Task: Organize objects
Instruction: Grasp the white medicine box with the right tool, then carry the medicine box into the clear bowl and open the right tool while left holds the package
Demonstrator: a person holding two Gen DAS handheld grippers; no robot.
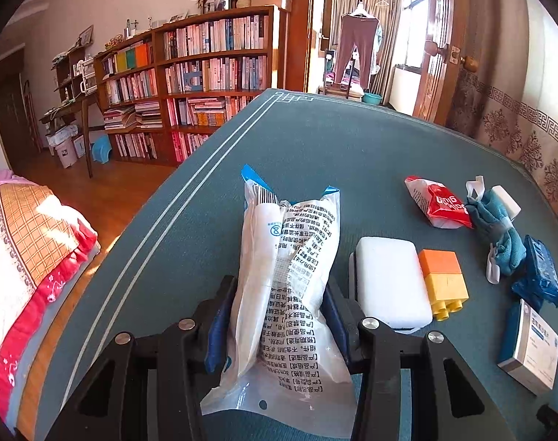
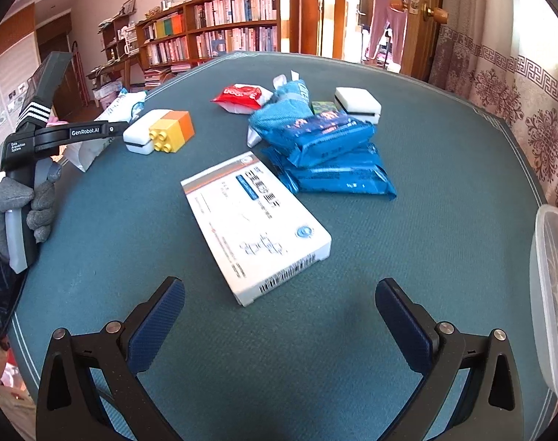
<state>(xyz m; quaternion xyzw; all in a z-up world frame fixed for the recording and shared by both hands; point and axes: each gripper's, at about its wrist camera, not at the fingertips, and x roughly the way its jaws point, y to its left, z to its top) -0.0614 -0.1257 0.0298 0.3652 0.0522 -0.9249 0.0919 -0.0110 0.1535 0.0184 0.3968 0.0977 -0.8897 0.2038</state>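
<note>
My left gripper (image 1: 279,294) is shut on a white plastic bag with printed text (image 1: 290,275), its blue pads pressing both sides; the bag lies on the teal table mat (image 1: 352,154). Just right of it sit a white sponge block (image 1: 389,283) and an orange-and-yellow toy brick (image 1: 442,279). My right gripper (image 2: 279,294) is open above the mat, with a white medicine box (image 2: 256,220) just beyond its fingertips. Behind the box lie two blue wipe packs (image 2: 330,154), a blue towel (image 2: 282,106), a red-and-white packet (image 2: 242,97) and a second white sponge (image 2: 357,104).
A clear plastic container (image 2: 552,294) stands at the mat's right edge. A gloved hand (image 2: 18,205) holds the left gripper's handle at the left in the right wrist view. A bed (image 1: 21,242) lies left of the table, bookshelves (image 1: 190,84) behind, patterned curtain (image 2: 506,103) on the right.
</note>
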